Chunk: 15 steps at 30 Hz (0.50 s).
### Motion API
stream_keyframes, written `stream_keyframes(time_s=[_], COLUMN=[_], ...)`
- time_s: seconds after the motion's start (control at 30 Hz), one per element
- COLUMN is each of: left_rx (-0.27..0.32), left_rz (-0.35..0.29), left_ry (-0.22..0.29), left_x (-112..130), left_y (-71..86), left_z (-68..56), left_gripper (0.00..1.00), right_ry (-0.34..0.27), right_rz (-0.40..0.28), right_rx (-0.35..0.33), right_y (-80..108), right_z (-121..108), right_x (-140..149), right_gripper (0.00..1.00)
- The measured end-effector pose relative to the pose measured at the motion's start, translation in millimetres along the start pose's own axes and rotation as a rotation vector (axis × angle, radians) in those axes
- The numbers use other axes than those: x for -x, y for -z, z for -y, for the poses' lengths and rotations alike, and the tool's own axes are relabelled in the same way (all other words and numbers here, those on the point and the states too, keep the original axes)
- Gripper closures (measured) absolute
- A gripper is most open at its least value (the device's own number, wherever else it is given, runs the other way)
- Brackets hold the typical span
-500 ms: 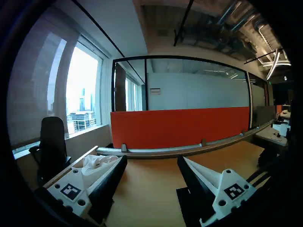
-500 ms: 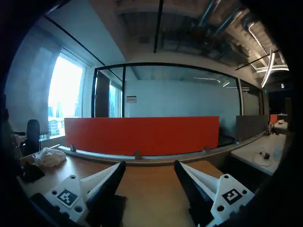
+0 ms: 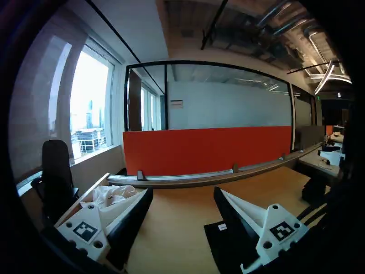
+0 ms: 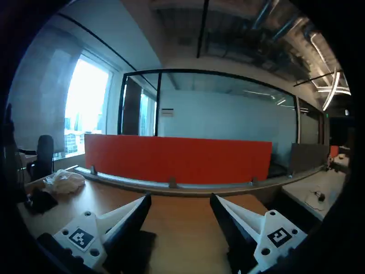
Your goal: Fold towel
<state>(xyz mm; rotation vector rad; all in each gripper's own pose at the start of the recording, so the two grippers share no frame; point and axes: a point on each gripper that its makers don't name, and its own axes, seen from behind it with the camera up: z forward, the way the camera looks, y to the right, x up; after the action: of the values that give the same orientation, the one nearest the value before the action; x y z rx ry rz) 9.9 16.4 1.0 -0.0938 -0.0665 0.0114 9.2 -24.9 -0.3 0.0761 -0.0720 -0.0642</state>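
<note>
A crumpled white towel [image 3: 111,195] lies at the desk's far left corner, partly hidden behind the left finger [image 3: 109,219] of my left gripper [image 3: 182,192]. That gripper hovers low over the wooden desk [image 3: 182,219], open, nothing between its fingers. In the right gripper view the towel [image 4: 64,180] sits far off to the left on the desk. My right gripper [image 4: 180,197] is open too and holds nothing, well to the right of the towel.
An orange divider panel [image 3: 205,150] runs along the desk's back edge. A black flat item [image 3: 218,230] lies under the left gripper's right finger. A black object [image 4: 39,201] rests near the towel. A black office chair [image 3: 57,176] stands by the window.
Both views have shifted slightly: the divider slid left in the left gripper view and right in the right gripper view. More of the black flat item shows. Both grippers stay open.
</note>
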Motion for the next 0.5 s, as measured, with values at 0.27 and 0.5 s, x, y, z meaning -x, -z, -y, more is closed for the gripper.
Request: stream_keyframes(time_s=[0.27, 0.5], left_rx=[0.101, 0.176], left_rz=[0.066, 0.102], left_ry=[-0.059, -0.089], left_x=[8.0, 13.7], left_y=[0.9, 0.8], left_z=[-15.4, -28.9], left_gripper=[0.02, 0.02], right_ry=[0.051, 0.08], right_rz=[0.066, 0.11], right_rx=[-0.109, -0.171], right_y=[1.8, 3.2], right_z=[23.5, 35.6], right_x=[6.9, 15.2], right_gripper=[0.01, 0.01])
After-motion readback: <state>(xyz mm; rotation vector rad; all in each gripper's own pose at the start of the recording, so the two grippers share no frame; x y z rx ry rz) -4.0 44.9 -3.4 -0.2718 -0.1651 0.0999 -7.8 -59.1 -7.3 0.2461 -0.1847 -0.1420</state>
